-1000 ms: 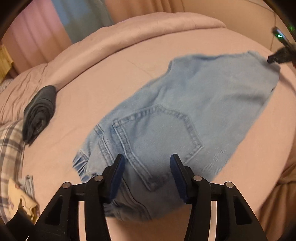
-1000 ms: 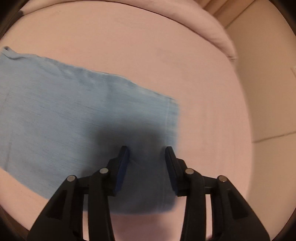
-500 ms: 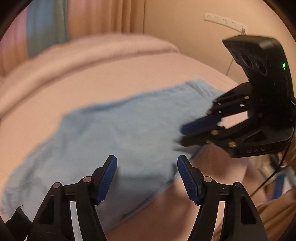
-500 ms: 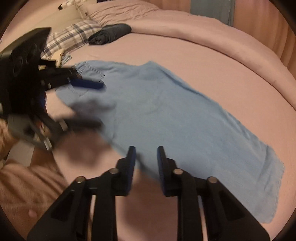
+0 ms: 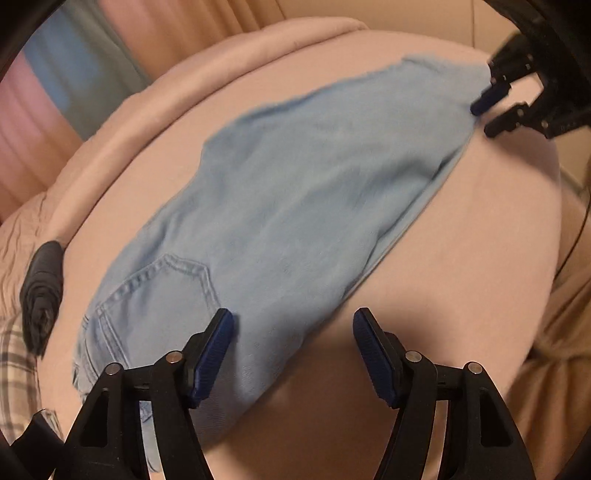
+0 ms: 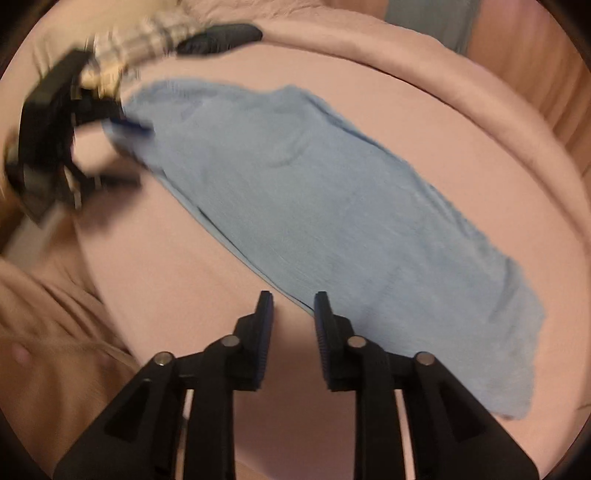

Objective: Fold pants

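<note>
One lengthwise fold looks done: the jeans point(image 5: 295, 206) lie leg over leg on the bed point(image 5: 480, 258), crosswise folds remain, and both left tongs point(image 5: 293, 352) and right tongs point(image 6: 293, 325) hover spread, pinching nothing.

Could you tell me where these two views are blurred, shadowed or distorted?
Left wrist view: the jeans are motion-smeared, though the back pocket stitching still reads; the left tool casts a soft shadow on the bed, whose edge bows from fisheye. Right wrist view: blur is heaviest at upper left, smearing the left tool and plaid pillow; the right tool stays sharp.
</note>
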The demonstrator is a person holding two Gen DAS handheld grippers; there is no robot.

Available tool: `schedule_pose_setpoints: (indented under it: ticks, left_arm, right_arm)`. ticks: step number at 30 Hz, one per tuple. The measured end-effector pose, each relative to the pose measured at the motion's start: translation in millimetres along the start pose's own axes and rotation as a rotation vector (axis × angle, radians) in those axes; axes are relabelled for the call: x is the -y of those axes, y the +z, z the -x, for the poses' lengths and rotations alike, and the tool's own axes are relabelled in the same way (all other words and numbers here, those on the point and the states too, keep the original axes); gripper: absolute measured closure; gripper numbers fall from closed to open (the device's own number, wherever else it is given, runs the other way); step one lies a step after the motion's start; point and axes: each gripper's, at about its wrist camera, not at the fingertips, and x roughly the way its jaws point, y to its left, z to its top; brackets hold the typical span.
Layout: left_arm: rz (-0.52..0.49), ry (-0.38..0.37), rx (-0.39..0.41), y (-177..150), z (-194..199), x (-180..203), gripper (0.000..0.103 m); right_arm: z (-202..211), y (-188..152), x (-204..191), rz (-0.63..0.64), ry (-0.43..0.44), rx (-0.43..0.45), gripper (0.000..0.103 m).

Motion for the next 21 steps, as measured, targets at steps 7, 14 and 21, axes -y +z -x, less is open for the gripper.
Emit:
schedule_pose_setpoints:
  ticks: [7, 14, 21]
  left_arm:
    - [0.018, 0.049, 0.012, 0, 1, -24, 0.084]
    - [-0.067, 0.059, -0.007, -21, -1, -21, 0.089]
    - [0.010, 0.053, -0.021, -24, 29, -31, 0.038]
  right_arm:
    - [-20, 4, -10, 0.181, -0.120, -0.052, 0.091]
    - [-22, -2, -15, 0.184, -0.122, -0.098, 0.103]
    - [-8, 3, 5, 0.033, -0.026, -0.066, 0.099]
